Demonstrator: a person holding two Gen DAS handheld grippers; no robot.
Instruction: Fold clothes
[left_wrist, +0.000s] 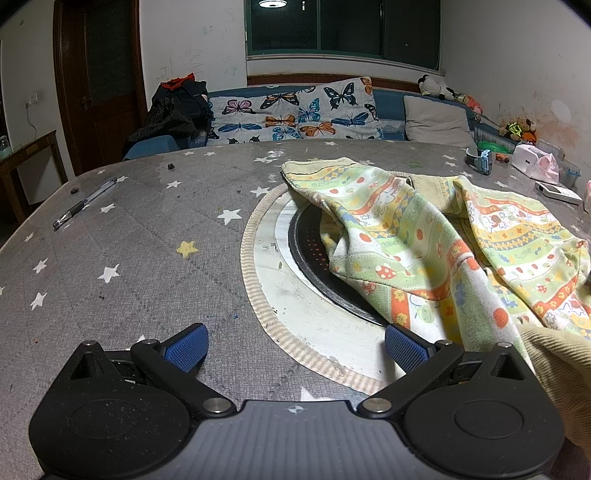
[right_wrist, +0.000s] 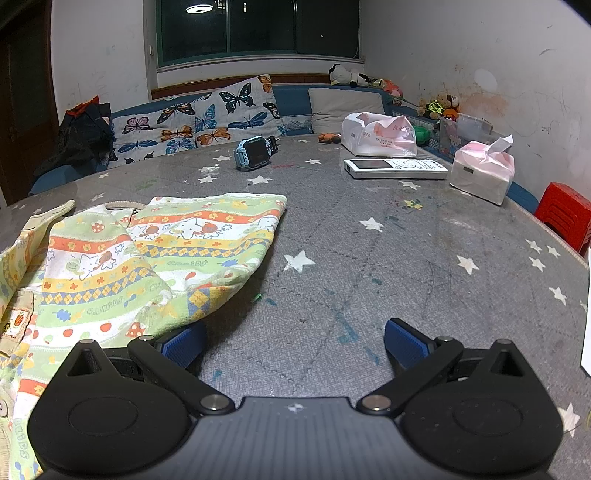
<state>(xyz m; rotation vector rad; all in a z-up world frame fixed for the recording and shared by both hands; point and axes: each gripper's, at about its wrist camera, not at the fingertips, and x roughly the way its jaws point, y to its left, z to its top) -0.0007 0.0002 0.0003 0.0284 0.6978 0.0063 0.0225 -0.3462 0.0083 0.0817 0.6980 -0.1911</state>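
A small patterned garment (left_wrist: 436, 240) in green, yellow and orange stripes lies crumpled on the grey star-print table cover (left_wrist: 129, 236), partly over a round black hotplate (left_wrist: 314, 254) set in the table. My left gripper (left_wrist: 295, 349) is open just left of the cloth, nothing between its blue pads. In the right wrist view the same garment (right_wrist: 147, 254) spreads to the left. My right gripper (right_wrist: 295, 341) is open over bare table cover (right_wrist: 369, 258), its left pad (right_wrist: 184, 343) at the cloth's near edge.
A pen (left_wrist: 85, 203) lies at the far left of the table. A blue watch (right_wrist: 255, 149), a white remote (right_wrist: 395, 168), tissue packs (right_wrist: 482, 171) and a pink bag (right_wrist: 378, 134) sit at the far right. A sofa with butterfly cushions (left_wrist: 291, 114) stands behind. A red stool (right_wrist: 565, 218) is right.
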